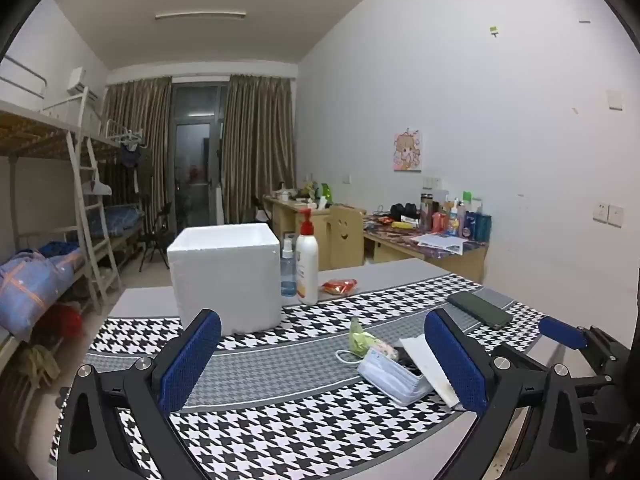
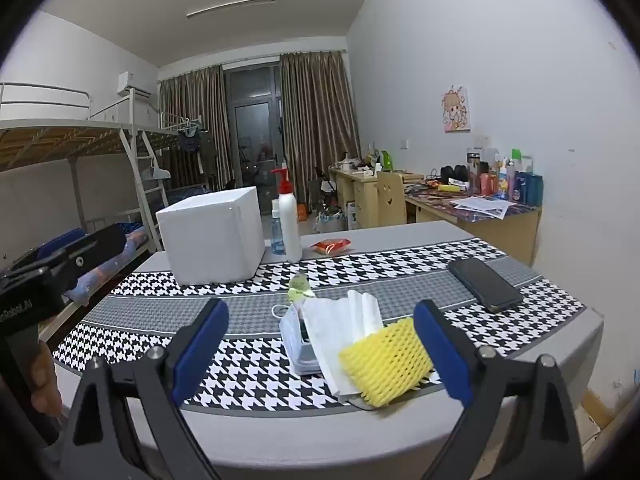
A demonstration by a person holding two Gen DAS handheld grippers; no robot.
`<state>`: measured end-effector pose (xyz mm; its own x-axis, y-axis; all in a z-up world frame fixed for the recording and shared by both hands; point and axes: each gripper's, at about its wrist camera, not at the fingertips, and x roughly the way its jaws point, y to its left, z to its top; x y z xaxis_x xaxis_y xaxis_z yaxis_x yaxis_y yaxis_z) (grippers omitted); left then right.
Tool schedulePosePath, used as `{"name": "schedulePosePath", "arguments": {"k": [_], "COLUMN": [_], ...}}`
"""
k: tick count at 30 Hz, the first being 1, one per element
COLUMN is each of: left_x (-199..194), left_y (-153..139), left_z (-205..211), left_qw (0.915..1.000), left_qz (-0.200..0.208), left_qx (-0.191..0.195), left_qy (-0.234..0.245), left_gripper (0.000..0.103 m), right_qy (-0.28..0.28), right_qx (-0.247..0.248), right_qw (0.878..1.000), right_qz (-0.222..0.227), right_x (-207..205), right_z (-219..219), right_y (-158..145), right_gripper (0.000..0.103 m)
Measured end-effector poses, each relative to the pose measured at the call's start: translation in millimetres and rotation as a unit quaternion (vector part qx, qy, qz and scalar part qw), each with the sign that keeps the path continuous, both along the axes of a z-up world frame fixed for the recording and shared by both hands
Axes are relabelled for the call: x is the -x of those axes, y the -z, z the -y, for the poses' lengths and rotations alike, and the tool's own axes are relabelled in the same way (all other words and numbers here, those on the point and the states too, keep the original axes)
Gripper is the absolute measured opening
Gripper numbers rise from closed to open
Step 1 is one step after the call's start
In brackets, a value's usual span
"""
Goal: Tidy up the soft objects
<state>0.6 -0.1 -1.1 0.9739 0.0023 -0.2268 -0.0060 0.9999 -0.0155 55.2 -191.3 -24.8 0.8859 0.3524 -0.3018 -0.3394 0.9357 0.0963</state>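
On the table [image 2: 400, 432] we see the box [image 2: 212, 236] back left, two bottles [image 2: 290, 224] right of it, the masks [image 2: 340, 336] near front, the phone [image 2: 484, 284] right.

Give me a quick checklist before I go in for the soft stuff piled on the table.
1. Left gripper open and empty: ok.
2. Right gripper open and empty: ok.
3. Soft pile within view: ok. Yellow foam net, white tissues and face masks lie together near the table's front edge.
4. Foam box open at the top: ok in the left wrist view; inside cannot tell.
5. Path to the box clear: ok; the bottles stand beside it.
6. Phone clear of the pile: ok.
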Motion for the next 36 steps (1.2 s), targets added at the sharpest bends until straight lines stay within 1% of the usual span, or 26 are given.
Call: {"name": "schedulePosePath", "arguments": {"k": [4,5,9,12,14,21,36], "left_x": [-1.5,-4.0,-6.3,-4.9,-4.9,-4.7,-5.2], "left_y": [2.7,0.8,0.3,1.9,2.9,6.7,6.8], "left_z": [1.4,-4.2,-1.1,-3.7,-3.3,-2.3,-1.9], "left_qw": [0.9999,0.9996,0.9995,0.9994,0.9993,0.9992,0.9994], "left_qz": [-0.012,-0.016,-0.022,-0.021,-0.022,-0.025,-0.026], "left_qx": [0.011,0.02,0.018,0.024,0.024,0.02,0.017], "left_qy": [-0.005,0.014,0.014,0.014,0.015,0.023,0.012], "left_gripper": [0.102,0.102,0.102,0.102,0.102,0.102,0.102], "right_qy": [0.001,0.002,0.005,0.008,0.007,0.007,0.008], "right_qx": [-0.001,0.0,0.002,0.006,0.011,0.013,0.011], "right_qw": [1.0,1.0,1.0,1.0,1.0,1.0,1.0], "right_qz": [0.004,0.005,0.014,0.016,0.019,0.021,0.019], "right_x": [-0.6,-0.5,4.0,3.1,3.3,5.9,5.1], "right_z": [-1.3,-1.0,3.8,1.8,-1.4,-1.0,-1.3], "right_y": [1.6,1.8,-5.0,-7.5,-4.1,-6.8,-6.2], "right_gripper": [0.096,0.096,0.096,0.096,0.096,0.096,0.096]}}
